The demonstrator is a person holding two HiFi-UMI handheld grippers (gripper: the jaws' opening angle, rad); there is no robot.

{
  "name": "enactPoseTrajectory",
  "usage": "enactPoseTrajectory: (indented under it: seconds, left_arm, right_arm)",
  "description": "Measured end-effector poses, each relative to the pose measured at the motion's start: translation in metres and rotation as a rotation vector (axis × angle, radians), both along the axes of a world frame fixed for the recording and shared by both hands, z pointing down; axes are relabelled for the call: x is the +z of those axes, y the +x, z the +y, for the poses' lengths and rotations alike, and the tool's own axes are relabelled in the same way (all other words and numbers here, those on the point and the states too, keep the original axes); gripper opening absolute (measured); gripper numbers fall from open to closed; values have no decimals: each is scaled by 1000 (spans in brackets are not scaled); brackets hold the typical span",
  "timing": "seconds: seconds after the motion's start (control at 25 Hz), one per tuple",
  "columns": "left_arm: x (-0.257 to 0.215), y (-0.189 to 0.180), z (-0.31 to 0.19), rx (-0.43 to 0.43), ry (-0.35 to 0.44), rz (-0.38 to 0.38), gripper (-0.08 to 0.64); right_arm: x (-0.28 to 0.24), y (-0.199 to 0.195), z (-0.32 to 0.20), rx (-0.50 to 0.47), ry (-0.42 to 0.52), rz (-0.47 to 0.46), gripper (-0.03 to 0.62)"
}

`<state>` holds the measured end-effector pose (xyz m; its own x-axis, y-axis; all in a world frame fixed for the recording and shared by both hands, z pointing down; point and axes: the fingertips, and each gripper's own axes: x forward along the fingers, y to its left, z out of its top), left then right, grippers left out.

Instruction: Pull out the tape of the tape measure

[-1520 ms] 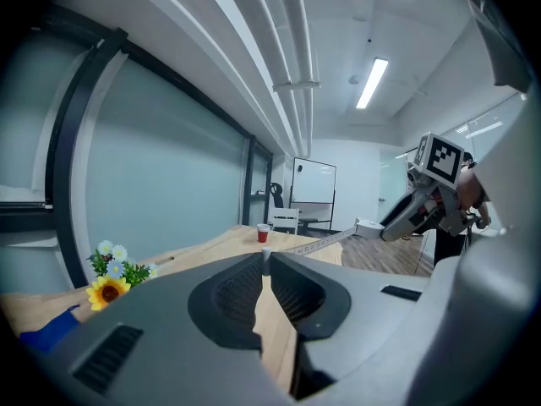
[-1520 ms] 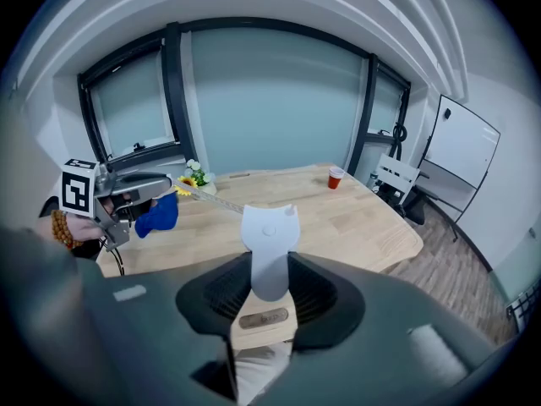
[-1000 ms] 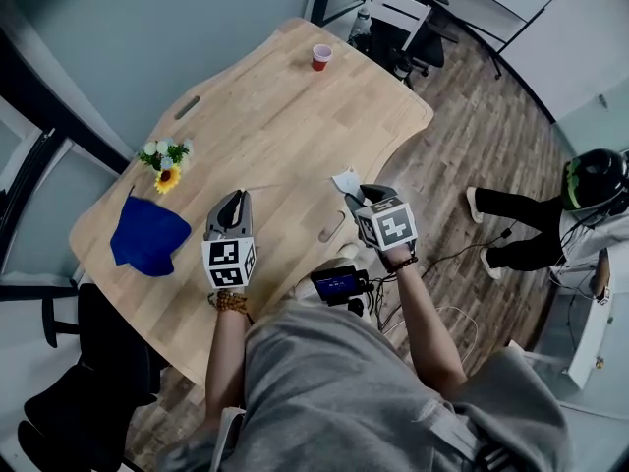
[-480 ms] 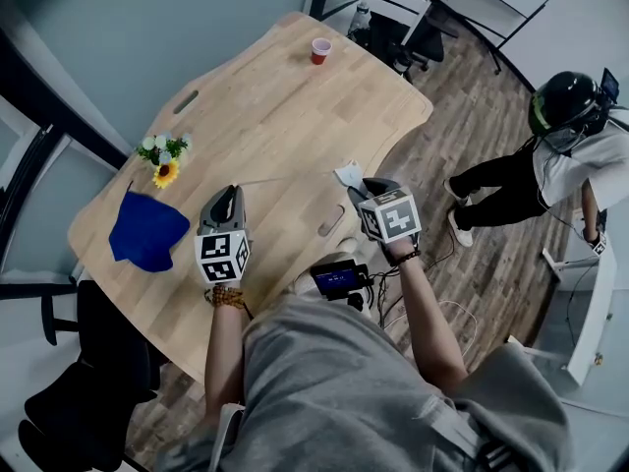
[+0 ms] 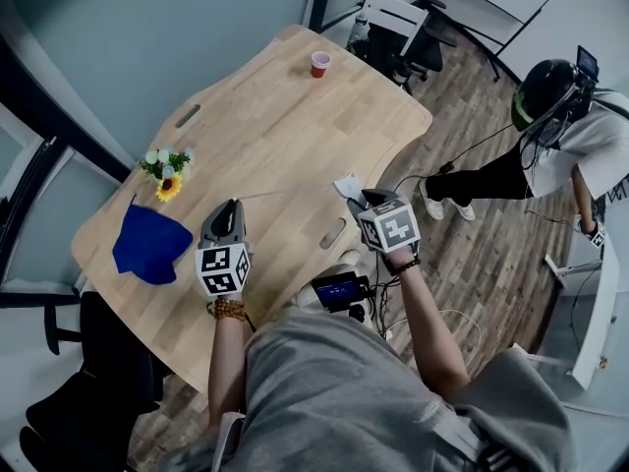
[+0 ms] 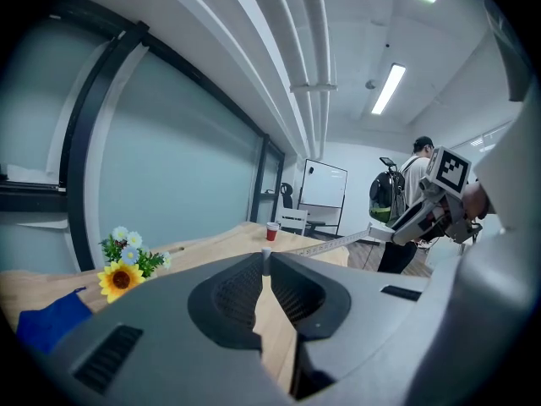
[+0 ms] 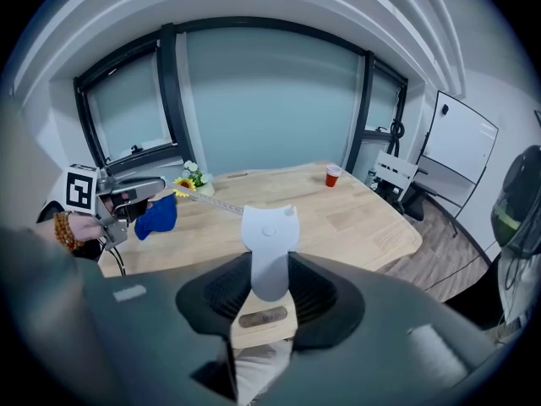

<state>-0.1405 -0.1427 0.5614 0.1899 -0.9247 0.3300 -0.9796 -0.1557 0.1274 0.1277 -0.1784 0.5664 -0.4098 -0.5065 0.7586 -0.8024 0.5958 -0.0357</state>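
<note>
Our left tongs have their jaws almost together, and they pinch the small end hook of the tape. Our right tongs are clamped on the pale case of the tape measure. The jaws stand wide because the case is wide, and the case stands up between the pads.

The tape is already partly out. It runs as one thin straight band from the case on the right to the hook on the left, above the near part of the table. It does not seem to touch the wood, but it is too thin for us to be sure. Its long axis lies left to right, from one pair of tongs to the other, and each hand holds one end.

We judge that the next pull must follow this same line, with the two tongs going further apart. The left side has free room over the table, towards the cloth and the flowers. The right tongs are already at the right edge of the table. A sideways pull could bend the tape or slip the hook from the jaws.
</note>
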Motion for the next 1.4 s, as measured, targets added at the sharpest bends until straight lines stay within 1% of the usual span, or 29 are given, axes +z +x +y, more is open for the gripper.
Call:
enactPoseTrajectory:
  seconds: [0.24, 0.52, 0.68, 0.8, 0.92, 1.08, 1.2, 1.32, 1.4]
  left_arm:
    - [7, -16, 3, -39, -24, 27, 38]
    - [0, -22, -1, -48, -17, 13, 38]
    - [6, -25, 3, -55, -24, 11, 38]
    - [8, -35, 6, -92, -31, 22, 38]
    - [8, -39, 5, -105, -32, 33, 38]
    - [6, -42, 5, -103, -21, 25, 38]
    - [12, -43, 10, -135, -30, 36, 38]
    - [9, -59, 11, -163, -32, 35, 38]
    - [7, -59, 9, -163, -28, 29, 38]
  right_arm:
    - [0, 11, -3, 16, -2, 10, 143]
    - [-1, 9, -4, 23, 0, -19, 143]
    - [2, 9, -3, 18, 4, 0, 143]
    - [2, 17, -5, 25, 15, 25, 143]
    - [1, 21, -8, 26, 15, 26, 143]
    - [4, 18, -9, 33, 22, 18, 143]
    - [7, 29, -6, 44, 11, 31, 143]
    - [6, 33, -8, 60, 4, 8, 143]
    - [4, 33, -10, 63, 7, 2, 143]
